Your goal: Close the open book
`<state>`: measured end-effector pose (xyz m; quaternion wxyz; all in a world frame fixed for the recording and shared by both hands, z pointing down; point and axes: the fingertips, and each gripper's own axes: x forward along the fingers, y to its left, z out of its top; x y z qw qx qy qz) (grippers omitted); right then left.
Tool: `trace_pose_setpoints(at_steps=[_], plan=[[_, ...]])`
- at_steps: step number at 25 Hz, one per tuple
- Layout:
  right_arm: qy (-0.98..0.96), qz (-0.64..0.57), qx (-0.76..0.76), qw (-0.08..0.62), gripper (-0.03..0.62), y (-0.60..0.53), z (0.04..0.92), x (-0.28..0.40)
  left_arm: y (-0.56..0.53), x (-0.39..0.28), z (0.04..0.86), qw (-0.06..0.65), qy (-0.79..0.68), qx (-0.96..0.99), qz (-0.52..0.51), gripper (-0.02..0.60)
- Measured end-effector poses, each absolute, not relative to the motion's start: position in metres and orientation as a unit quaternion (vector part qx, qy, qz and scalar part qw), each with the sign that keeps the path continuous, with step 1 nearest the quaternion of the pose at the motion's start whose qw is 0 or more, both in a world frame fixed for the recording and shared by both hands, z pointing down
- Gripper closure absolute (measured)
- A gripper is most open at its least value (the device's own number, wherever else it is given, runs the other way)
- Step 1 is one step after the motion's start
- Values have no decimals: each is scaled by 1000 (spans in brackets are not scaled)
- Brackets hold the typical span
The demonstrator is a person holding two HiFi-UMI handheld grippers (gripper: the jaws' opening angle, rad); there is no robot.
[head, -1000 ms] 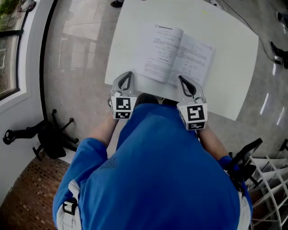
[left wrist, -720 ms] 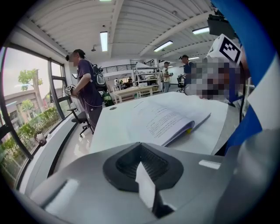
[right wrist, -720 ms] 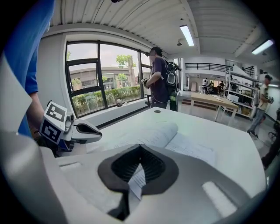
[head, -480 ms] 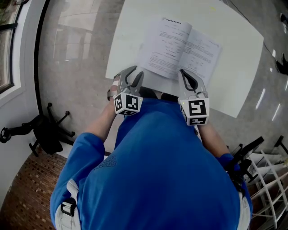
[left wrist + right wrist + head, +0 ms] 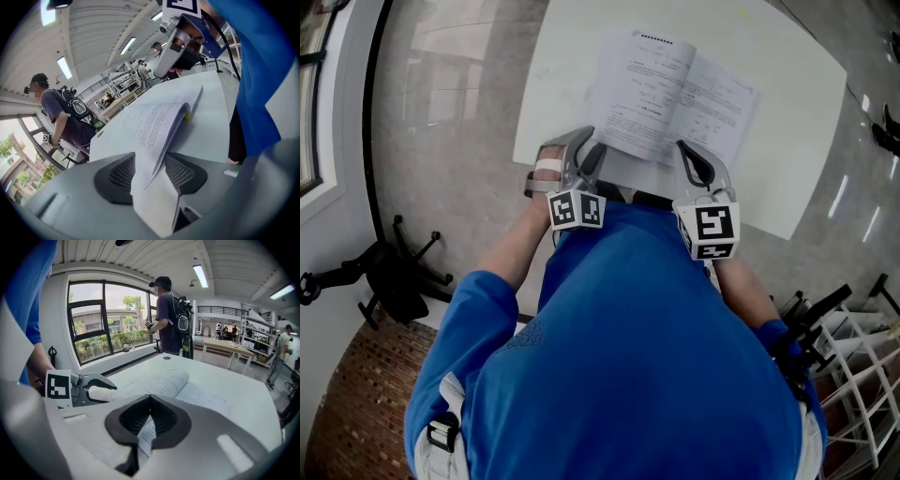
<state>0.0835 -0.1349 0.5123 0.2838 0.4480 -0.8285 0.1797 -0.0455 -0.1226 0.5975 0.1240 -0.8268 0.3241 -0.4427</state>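
The open book (image 5: 675,94) lies flat on the white table (image 5: 787,159), printed pages up. My left gripper (image 5: 586,155) is rolled onto its side at the book's near left corner. In the left gripper view the left pages (image 5: 154,117) curl up and pass between its opening jaws (image 5: 150,176), and the pads stand clear of the paper. My right gripper (image 5: 694,161) sits at the book's near right edge. Its jaws (image 5: 149,420) are shut on the right page's edge (image 5: 146,434). The left gripper (image 5: 89,385) shows beside the raised left pages (image 5: 154,380).
A person with a backpack (image 5: 168,310) stands past the table's far side by the window. A black chair base (image 5: 394,281) lies on the floor at left, and a white wire rack (image 5: 853,375) stands at lower right. A small yellow-green thing (image 5: 187,116) peeks from under the book.
The left gripper has rolled over, shifted right to the book's near left corner and opened its jaws around the left pages. The right gripper has kept its place.
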Motion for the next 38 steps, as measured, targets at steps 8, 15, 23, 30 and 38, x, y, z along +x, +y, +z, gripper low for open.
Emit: trace_pose_setpoints(at_steps=[8, 15, 23, 30, 38], plan=[[-826, 183, 451, 283, 592, -133, 515, 91, -126, -47, 597, 162, 342, -812, -445, 371], [-825, 186, 450, 286, 592, -132, 517, 95, -129, -55, 591, 155, 371, -809, -429, 371], [-827, 185, 448, 284, 591, -128, 520, 92, -140, -69, 586, 11, 436, -820, -369, 371], [-828, 184, 448, 281, 591, -130, 518, 93, -137, -79, 596, -117, 496, -787, -349, 354], [-829, 184, 448, 278, 591, -131, 515, 94, -137, -82, 596, -215, 521, -758, -329, 355]])
